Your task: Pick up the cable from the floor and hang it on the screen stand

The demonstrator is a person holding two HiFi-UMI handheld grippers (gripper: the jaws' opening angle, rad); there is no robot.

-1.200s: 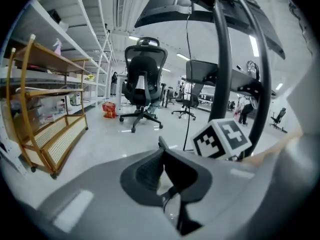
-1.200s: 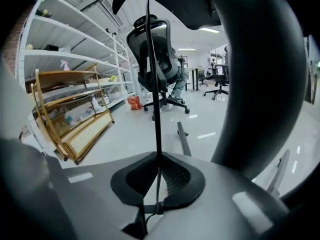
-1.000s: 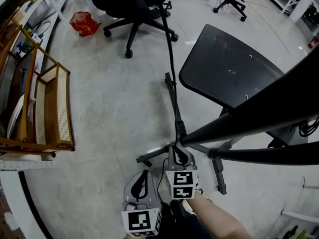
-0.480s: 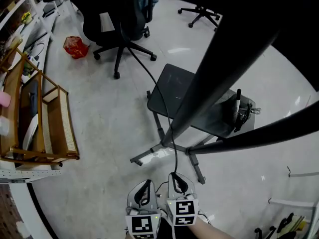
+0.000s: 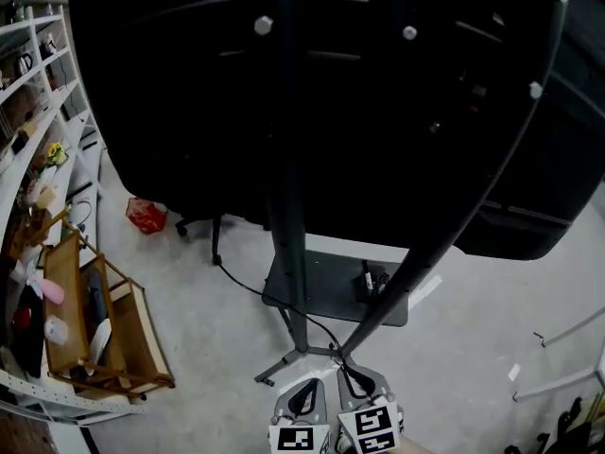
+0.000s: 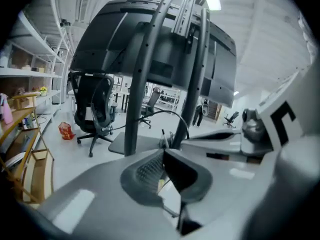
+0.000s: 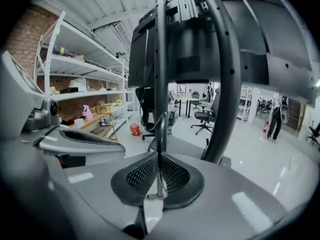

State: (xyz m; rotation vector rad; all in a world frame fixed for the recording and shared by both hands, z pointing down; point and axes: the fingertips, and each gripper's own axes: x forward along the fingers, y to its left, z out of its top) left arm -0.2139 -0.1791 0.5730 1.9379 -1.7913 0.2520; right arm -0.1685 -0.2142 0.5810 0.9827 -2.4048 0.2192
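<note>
A thin black cable (image 5: 250, 291) runs from the floor near the office chair up to my right gripper (image 5: 352, 375), which is shut on it at the bottom of the head view. In the right gripper view the cable (image 7: 160, 134) rises straight out of the shut right gripper (image 7: 159, 176). The screen stand (image 5: 288, 253) stands just ahead, its base plate (image 5: 321, 296) on the floor and the big black screen (image 5: 312, 93) overhead. My left gripper (image 5: 304, 397) sits beside the right one; its pads (image 6: 150, 166) meet, with nothing clearly between them. The cable (image 6: 172, 114) arcs past it.
A wooden rack (image 5: 95, 329) with bottles stands at the left, under white shelving (image 5: 38, 83). A red bag (image 5: 146, 216) and an office chair's base (image 5: 203, 225) lie behind the stand. A curved stand leg (image 5: 444, 216) slants down on the right.
Both grippers have risen from near the floor with the cable in the right one. The view has swung up, so the screen's back now fills the top.
</note>
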